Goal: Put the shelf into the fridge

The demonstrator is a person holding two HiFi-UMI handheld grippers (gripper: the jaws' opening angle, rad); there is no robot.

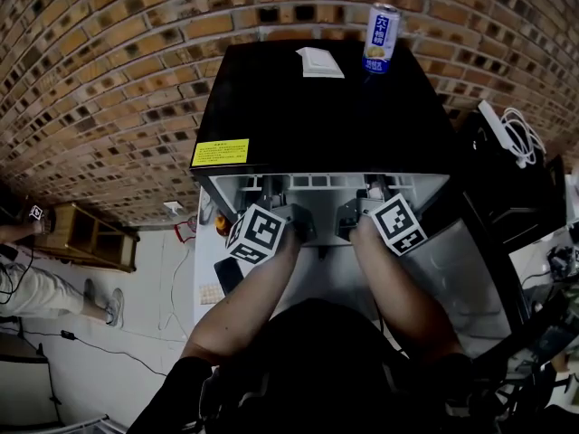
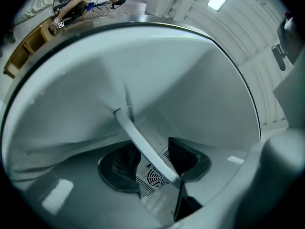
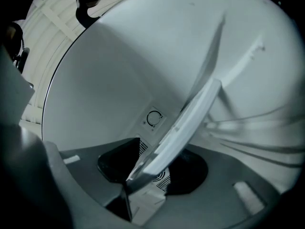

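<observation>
Both grippers (image 2: 152,168) (image 3: 155,168) spread wide astride shelf (image 2: 143,146)

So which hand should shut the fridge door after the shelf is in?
Probably the right. The door hangs open on that side, beside the right tongs. The left tongs are farther away. Both stand open round the shelf.

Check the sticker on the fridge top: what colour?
Yellow sticker, clearest in the head view.

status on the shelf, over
Both open: left gripper and right gripper, shelf edge between the jaws, unclamped. Shelf inside the fridge. Nothing seen in its way; can sits on top.
</observation>
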